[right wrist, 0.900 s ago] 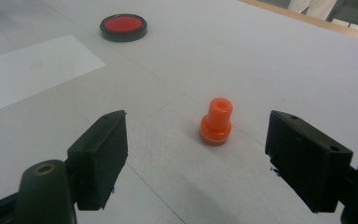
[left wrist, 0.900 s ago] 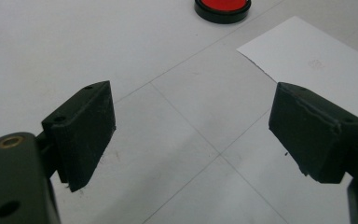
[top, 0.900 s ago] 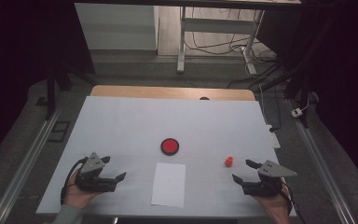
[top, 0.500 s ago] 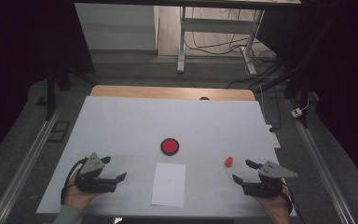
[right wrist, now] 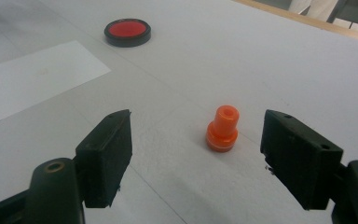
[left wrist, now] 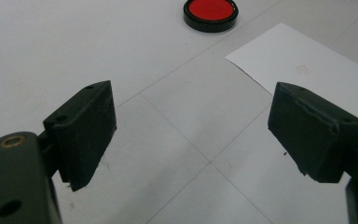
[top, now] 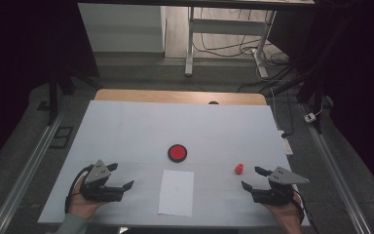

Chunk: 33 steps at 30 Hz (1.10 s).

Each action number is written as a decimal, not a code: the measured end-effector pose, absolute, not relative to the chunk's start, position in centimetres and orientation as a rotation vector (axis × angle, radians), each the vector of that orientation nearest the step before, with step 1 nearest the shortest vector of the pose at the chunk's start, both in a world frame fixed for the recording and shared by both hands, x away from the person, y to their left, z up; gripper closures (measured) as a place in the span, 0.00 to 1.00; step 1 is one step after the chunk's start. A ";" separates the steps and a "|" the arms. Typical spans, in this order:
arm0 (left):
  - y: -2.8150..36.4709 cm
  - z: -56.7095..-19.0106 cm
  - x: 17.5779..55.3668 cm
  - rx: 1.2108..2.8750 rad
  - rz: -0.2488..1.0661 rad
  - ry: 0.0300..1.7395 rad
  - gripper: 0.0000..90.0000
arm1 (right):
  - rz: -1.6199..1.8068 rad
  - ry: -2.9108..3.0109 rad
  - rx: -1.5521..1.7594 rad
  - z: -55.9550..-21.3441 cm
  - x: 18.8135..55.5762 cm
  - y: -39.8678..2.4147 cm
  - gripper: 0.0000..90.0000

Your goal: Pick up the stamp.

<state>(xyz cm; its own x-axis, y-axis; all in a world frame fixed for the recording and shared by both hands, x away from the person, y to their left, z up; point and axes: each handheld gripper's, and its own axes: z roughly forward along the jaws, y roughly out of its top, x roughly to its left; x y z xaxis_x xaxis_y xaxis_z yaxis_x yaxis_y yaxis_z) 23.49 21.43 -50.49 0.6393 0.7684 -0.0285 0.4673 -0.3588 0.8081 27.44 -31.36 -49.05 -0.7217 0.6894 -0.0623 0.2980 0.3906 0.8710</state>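
Between spread right tongs, orange stamp

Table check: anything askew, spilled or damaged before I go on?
Nothing stands out. The orange stamp stands upright, the red ink pad lies flat, and the paper sheet lies flat and square to the table. Left gripper and right gripper are open and empty.

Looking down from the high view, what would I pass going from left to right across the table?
Left hand-held gripper → white paper sheet → small orange piece → right hand-held gripper.
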 end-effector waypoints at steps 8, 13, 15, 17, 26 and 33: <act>21.1 -50.6 23.7 2.029 0.449 0.967 0.17 | 1.300 2.229 0.892 -48.4 28.3 -31.2 0.29; 21.0 -50.7 23.9 2.031 0.449 0.977 0.17 | 1.278 2.248 0.904 -48.1 29.0 -30.8 0.30; 21.0 -50.8 24.0 2.035 0.446 0.979 0.17 | 1.268 2.251 0.905 -47.8 29.3 -30.6 0.31; 20.9 -50.8 24.0 2.037 0.448 0.980 0.17 | 1.271 2.247 0.912 -47.5 29.6 -30.5 0.31; 20.9 -50.9 24.4 2.040 0.441 0.984 0.17 | 1.237 2.272 0.920 -46.9 30.6 -29.4 0.32; 21.1 -51.0 24.5 2.041 0.443 0.991 0.17 | 1.191 2.306 0.944 -47.1 32.6 -28.1 0.33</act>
